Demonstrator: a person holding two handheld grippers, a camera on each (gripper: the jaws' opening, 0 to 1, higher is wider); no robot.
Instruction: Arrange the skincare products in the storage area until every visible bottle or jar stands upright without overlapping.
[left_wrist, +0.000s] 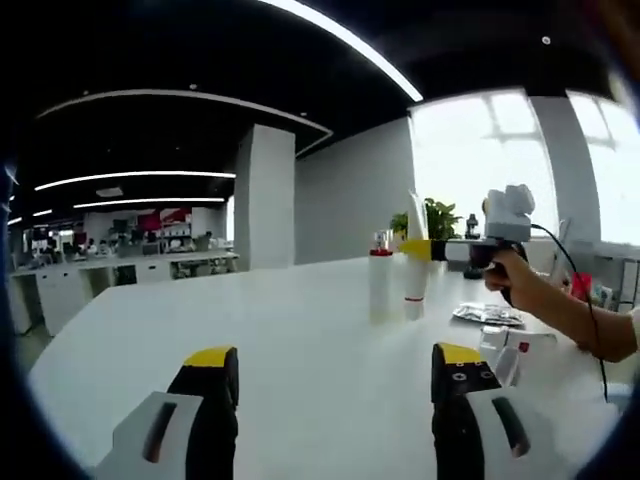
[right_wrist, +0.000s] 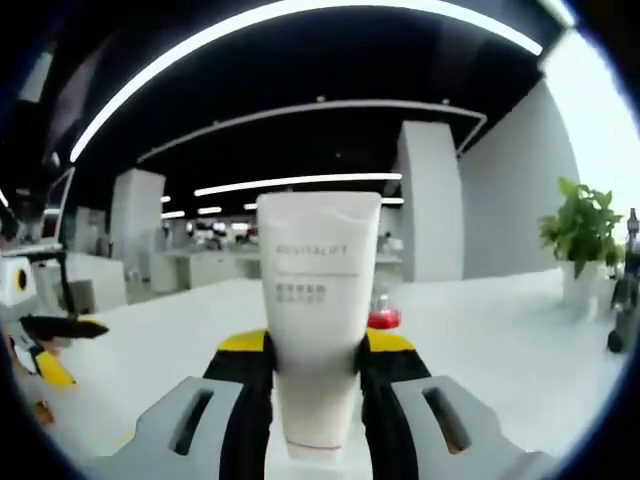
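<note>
Gripped the white tube (right_wrist: 317, 320) between the right gripper (right_wrist: 318, 400) pads — cap down, standing on the table (left_wrist: 300, 330) just beside the red-collared bottle (left_wrist: 380, 285). Best released slowly, straight up; soft matte plastic, flat top, narrow base. Left gripper (left_wrist: 335, 400) gaped wide, empty, well short of the tube.

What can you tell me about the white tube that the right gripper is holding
The white tube is a soft-looking plastic squeeze tube, wide and flat at the top and narrowing toward a cap at the bottom, with grey print across its front too small to read. It stands upright, cap down, clamped between the right gripper's yellow-tipped jaws above the white table. In the left gripper view it stands beside a red-capped bottle.
</note>
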